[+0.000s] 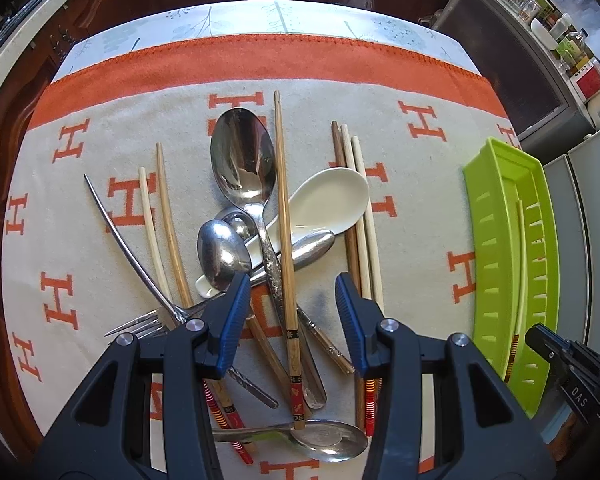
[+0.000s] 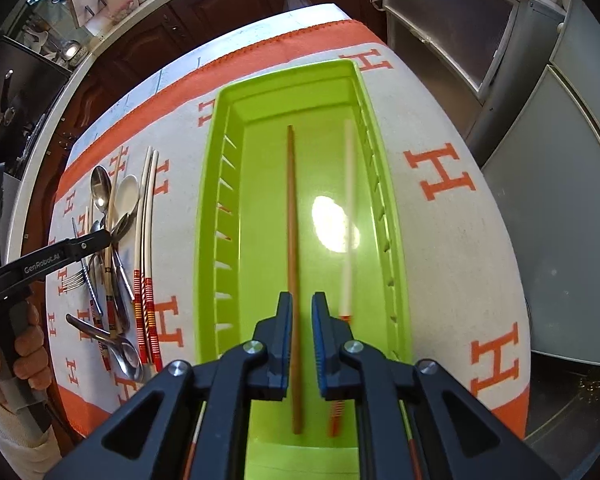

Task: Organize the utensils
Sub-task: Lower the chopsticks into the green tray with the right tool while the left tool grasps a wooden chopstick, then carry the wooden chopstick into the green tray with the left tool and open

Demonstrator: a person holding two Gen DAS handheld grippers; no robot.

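Note:
A pile of utensils lies on the cloth: a large metal spoon (image 1: pixel 242 156), a white ceramic spoon (image 1: pixel 332 196), a fork (image 1: pixel 140 324), smaller spoons and several chopsticks. My left gripper (image 1: pixel 292 304) hovers open just above the pile, straddling a bamboo chopstick (image 1: pixel 286 240) without touching it. To the right stands a green tray (image 1: pixel 496 240) (image 2: pixel 214 184). My right gripper (image 2: pixel 302 304) is over it, jaws a narrow gap apart. A brown chopstick (image 2: pixel 291 208) runs lengthwise under that gap, not pinched. A white chopstick (image 2: pixel 349 184) with a red-striped end lies beside it, blurred.
An orange and cream cloth with H letters (image 1: pixel 420 220) covers the table. Dark wooden cabinets stand beyond the far edge. Grey cabinets (image 2: pixel 560 200) stand close to the tray's right. A hand (image 2: pixel 28 344) holds the left gripper at the table's left edge.

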